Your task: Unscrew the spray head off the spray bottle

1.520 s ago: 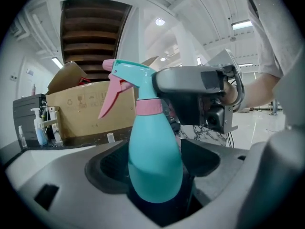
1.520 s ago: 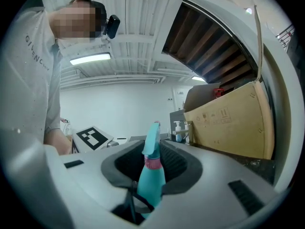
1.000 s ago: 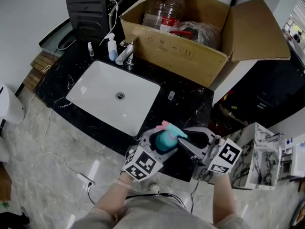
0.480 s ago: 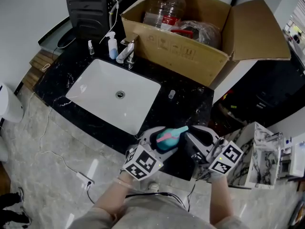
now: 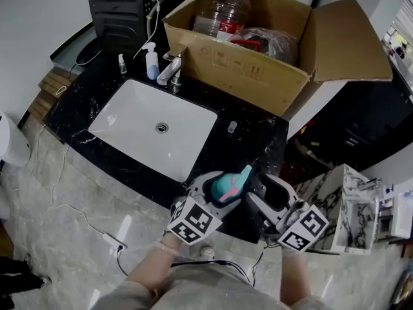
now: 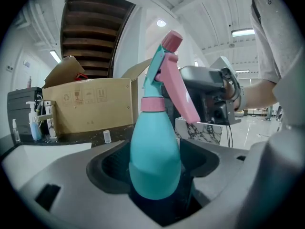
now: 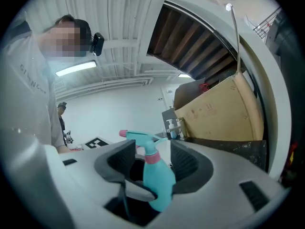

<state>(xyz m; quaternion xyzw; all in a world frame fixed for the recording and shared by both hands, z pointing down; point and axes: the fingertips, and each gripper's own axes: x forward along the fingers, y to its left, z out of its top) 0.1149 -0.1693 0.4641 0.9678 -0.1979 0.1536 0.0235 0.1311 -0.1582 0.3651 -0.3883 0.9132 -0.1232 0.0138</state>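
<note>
The spray bottle point(image 6: 155, 161), teal with a pink collar, stands upright in the air in front of the person, near the front edge of the counter. Its spray head point(image 6: 164, 63) sits on the neck; whether the collar is loosened cannot be told. The left gripper point(image 5: 210, 196) clamps the bottle's lower body between its jaws, and the base is hidden down in the gap between them. In the head view the two grippers cover most of the bottle, so only its top and the head show. The right gripper point(image 7: 152, 159) faces the bottle from the other side. Its jaws have just been opening and stand apart, with the neck and spray head between them and a gap on either side.

Below lies a black marble counter point(image 5: 255, 141) with a white sink point(image 5: 151, 128). A tap point(image 5: 171, 73) stands at the sink's far rim, with a small pump bottle point(image 5: 151, 63) just beside it. A small clear cup point(image 5: 232, 128) stands on the counter right of the sink. An open cardboard box point(image 5: 239, 70) sits at the back. A clear plastic bottle point(image 5: 222, 11) inside it is cut off by the top edge, and the wrapped thing beside it is hard to make out. The floor point(image 5: 77, 186) is pale marbled tile with a white cable point(image 5: 113, 240) lying on it. A white marbled box point(image 5: 352, 205) stands at the right.
</note>
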